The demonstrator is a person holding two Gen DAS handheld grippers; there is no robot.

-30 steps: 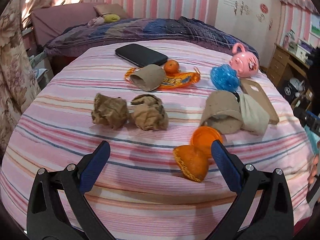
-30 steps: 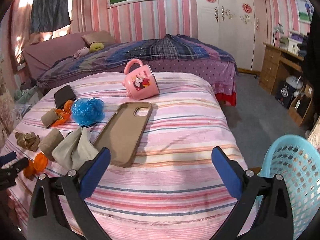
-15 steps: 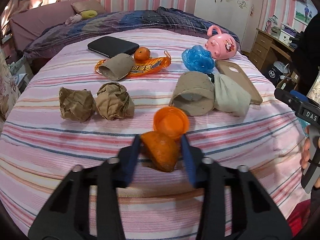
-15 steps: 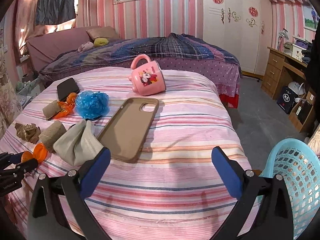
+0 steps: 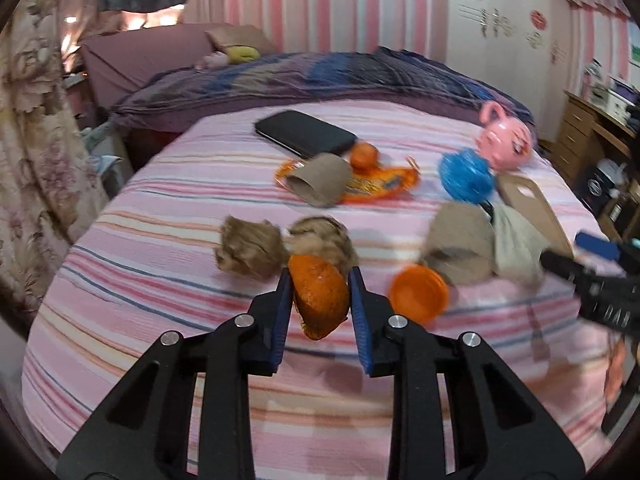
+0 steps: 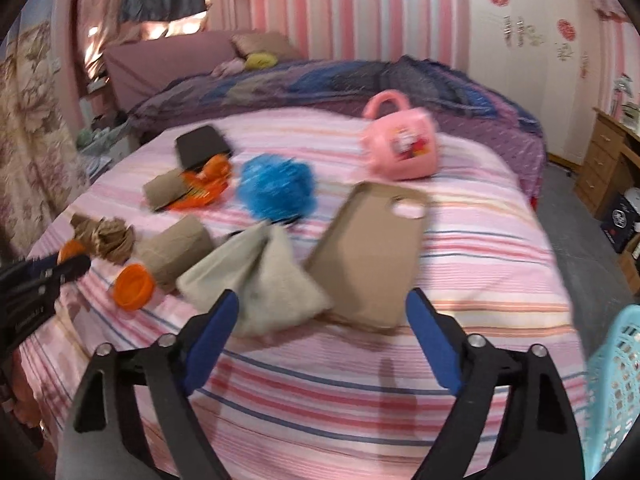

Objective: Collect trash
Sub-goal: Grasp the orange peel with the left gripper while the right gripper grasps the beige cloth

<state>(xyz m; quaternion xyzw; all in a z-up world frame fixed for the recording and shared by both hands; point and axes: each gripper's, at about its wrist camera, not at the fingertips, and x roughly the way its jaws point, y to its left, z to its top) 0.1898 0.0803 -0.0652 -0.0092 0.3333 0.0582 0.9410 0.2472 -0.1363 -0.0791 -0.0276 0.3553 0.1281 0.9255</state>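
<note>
Orange peel (image 5: 320, 296), a curled, pitted cup of rind, sits pinched between the ribbed blue pads of my left jaws (image 5: 319, 278), which have just been closing on it above the striped bed (image 5: 160, 308). Just right of them lies a smooth round orange lid (image 5: 418, 293); just beyond, two crumpled brown paper balls (image 5: 250, 251). My right jaws (image 6: 322, 304) stand wide, lately narrowing, holding nothing, with a limp grey cloth pouch (image 6: 260, 280) just ahead.

Bare striped bedsheet (image 6: 460, 240) right of phone case (image 6: 372, 252); left half crowded: crumpled paper (image 5: 248, 248), orange lid (image 5: 418, 294).
</note>
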